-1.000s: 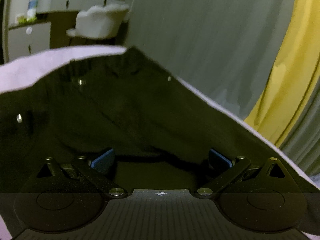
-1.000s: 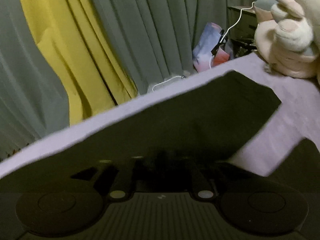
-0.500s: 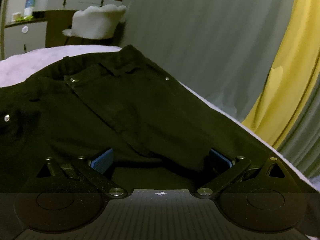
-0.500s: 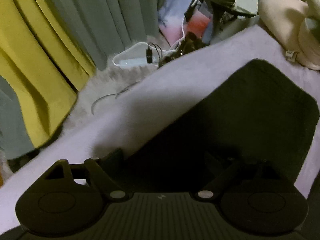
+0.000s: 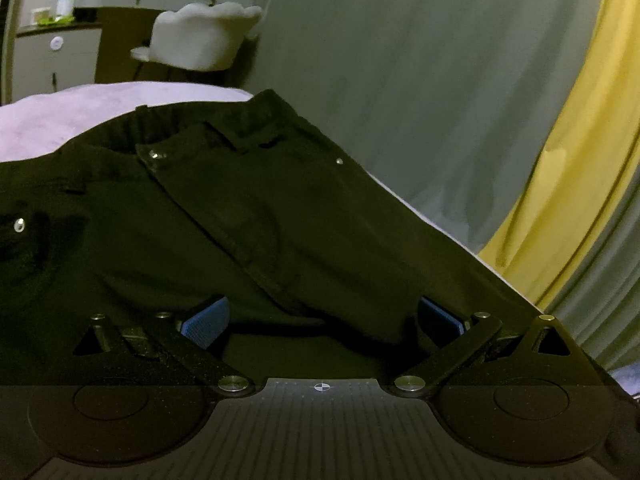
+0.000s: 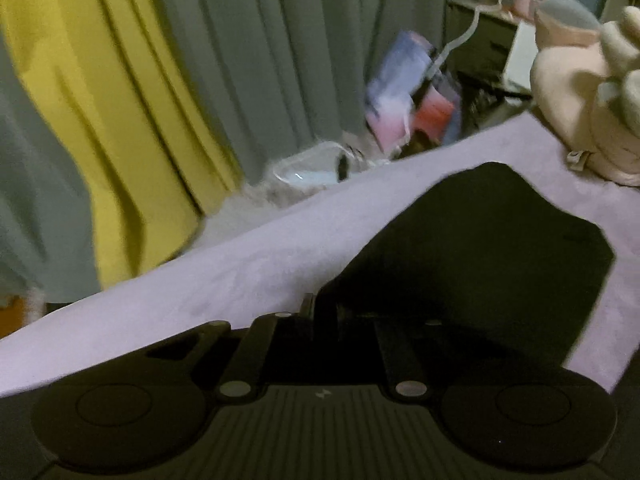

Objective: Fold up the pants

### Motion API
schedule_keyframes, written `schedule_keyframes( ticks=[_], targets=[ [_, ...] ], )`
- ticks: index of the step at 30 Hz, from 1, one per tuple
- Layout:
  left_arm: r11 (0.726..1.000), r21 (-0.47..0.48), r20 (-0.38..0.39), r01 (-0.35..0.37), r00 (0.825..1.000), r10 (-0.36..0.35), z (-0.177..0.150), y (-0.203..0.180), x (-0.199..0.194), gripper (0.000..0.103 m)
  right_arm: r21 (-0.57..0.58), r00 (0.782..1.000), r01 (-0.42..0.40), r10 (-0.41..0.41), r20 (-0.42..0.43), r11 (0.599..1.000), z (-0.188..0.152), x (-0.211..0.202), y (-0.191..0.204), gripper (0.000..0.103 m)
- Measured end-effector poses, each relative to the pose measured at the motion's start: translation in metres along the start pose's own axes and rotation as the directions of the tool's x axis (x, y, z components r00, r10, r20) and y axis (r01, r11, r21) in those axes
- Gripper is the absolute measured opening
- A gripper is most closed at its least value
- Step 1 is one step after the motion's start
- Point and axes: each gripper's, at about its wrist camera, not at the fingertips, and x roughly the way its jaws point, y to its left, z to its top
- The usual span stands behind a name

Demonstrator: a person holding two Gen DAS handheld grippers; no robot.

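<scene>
Over on the left wrist view, a lavender blanket [image 5: 60, 120] covers the bed at the far left, and the black pants [image 5: 248, 216] lie spread across it, waistband toward the far end with a metal button [image 5: 153, 155] catching the light. One layer of the pants is folded over the other, its edge running diagonally down toward the left gripper [image 5: 322, 318]. That gripper sits low over the fabric with its blue pads [image 5: 206, 320] wide apart, nothing between them but the cloth lying underneath. Behind stand a white chair [image 5: 204, 40], grey curtains and, at the right, a yellow curtain [image 5: 568, 152]. On to the right wrist view: yellow curtain at the left, then the blanket crossing the frame, and the pant leg [image 6: 480, 248] lying flat on it. The right gripper [image 6: 326, 312] has its fingers drawn close together, pinching the near edge of that leg. A pink plush toy [image 6: 584, 100] sits far right.
</scene>
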Motion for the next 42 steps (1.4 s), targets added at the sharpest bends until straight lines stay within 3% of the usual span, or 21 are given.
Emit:
schedule_keyframes(
  ticks=[4,7,10,11,15,16,17,19,20,22,25,27,28,29,30,31,32,36,38,40,42],
  targets=[
    [1.0,0.015,0.004,0.018,1.0,-0.018,-0.002,-0.002,-0.001,0.103,0.008,0.989,-0.103,0.101,0.111,0.995,-0.054,-0.076,-0.033,0.008],
    [0.998,0.045,0.007,0.036,0.999,-0.037,-0.006,-0.009,-0.001,0.103,0.014,0.983,-0.154,0.152,0.1,0.988,-0.106,-0.115,-0.05,0.006],
    [0.995,0.078,0.0,0.055,0.998,-0.056,-0.008,-0.016,0.002,0.103,0.024,0.986,-0.167,0.166,0.007,0.986,-0.158,-0.116,-0.073,0.006],
    [0.993,0.098,0.004,0.059,0.998,-0.06,-0.009,-0.019,0.001,0.103,0.038,0.99,-0.141,0.142,-0.025,0.989,-0.167,-0.11,-0.08,0.0],
    [0.983,0.143,-0.046,0.111,0.993,-0.106,-0.01,-0.028,0.007,0.103,0.085,0.974,-0.226,0.228,-0.008,0.97,-0.168,-0.11,-0.105,0.001],
    [0.981,0.146,-0.072,0.131,0.99,-0.122,-0.01,-0.03,0.008,0.103,0.122,0.965,-0.26,0.262,0.001,0.958,-0.166,-0.113,-0.112,0.011],
    [0.977,0.153,-0.1,0.148,0.986,-0.133,-0.01,-0.031,0.009,0.103,0.165,0.955,-0.295,0.295,0.024,0.941,-0.165,-0.116,-0.118,0.03],
    [0.969,0.165,-0.15,0.183,0.976,-0.159,-0.008,-0.038,0.007,0.103,0.266,0.94,-0.34,0.331,0.08,0.902,-0.171,-0.12,-0.136,0.057],
    [0.965,0.172,-0.167,0.197,0.971,-0.169,-0.006,-0.043,0.005,0.103,0.313,0.935,-0.355,0.336,0.113,0.881,-0.173,-0.123,-0.145,0.063],
    [0.955,0.167,-0.194,0.244,0.958,-0.211,0.002,-0.055,-0.002,0.103,0.382,0.922,-0.386,0.354,0.154,0.84,-0.177,-0.123,-0.155,0.063],
    [0.93,0.109,-0.269,0.351,0.911,-0.313,0.019,-0.08,-0.003,0.103,0.474,0.896,-0.444,0.396,0.202,0.761,-0.177,-0.114,-0.173,0.063],
    [0.916,0.07,-0.32,0.394,0.879,-0.354,0.03,-0.1,0.005,0.103,0.499,0.886,-0.462,0.399,0.236,0.733,-0.176,-0.113,-0.177,0.062],
    [0.911,0.063,-0.332,0.407,0.87,-0.365,0.035,-0.112,0.01,0.103,0.508,0.885,-0.464,0.398,0.241,0.725,-0.174,-0.112,-0.178,0.055],
    [0.912,0.065,-0.34,0.405,0.868,-0.362,0.038,-0.123,0.016,0.103,0.514,0.885,-0.465,0.395,0.247,0.721,-0.174,-0.112,-0.18,0.038],
    [0.917,0.076,-0.345,0.393,0.873,-0.346,0.041,-0.134,0.023,0.103,0.515,0.886,-0.463,0.391,0.249,0.721,-0.173,-0.112,-0.182,0.028],
    [0.919,0.089,-0.354,0.384,0.875,-0.332,0.043,-0.144,0.03,0.103,0.518,0.892,-0.451,0.381,0.242,0.727,-0.174,-0.113,-0.185,0.009],
    [0.914,0.102,-0.371,0.392,0.868,-0.331,0.045,-0.155,0.04,0.103,0.527,0.9,-0.435,0.366,0.236,0.73,-0.174,-0.114,-0.189,0.003],
    [0.922,0.107,-0.405,0.373,0.863,-0.303,0.048,-0.176,0.076,0.103,0.578,0.896,-0.442,0.365,0.252,0.687,-0.177,-0.115,-0.207,0.002],
    [0.934,0.079,-0.409,0.348,0.866,-0.288,0.052,-0.177,0.095,0.087,0.587,0.892,-0.448,0.383,0.241,0.674,-0.178,-0.116,-0.211,0.002],
    [0.945,0.042,-0.437,0.324,0.857,-0.274,0.053,-0.175,0.115,0.074,0.597,0.891,-0.445,0.396,0.221,0.667,-0.179,-0.114,-0.215,0.002],
    [0.957,-0.018,-0.464,0.289,0.846,-0.264,0.055,-0.17,0.135,0.072,0.606,0.891,-0.437,0.411,0.192,0.665,-0.181,-0.114,-0.215,0.005]
  ],
)
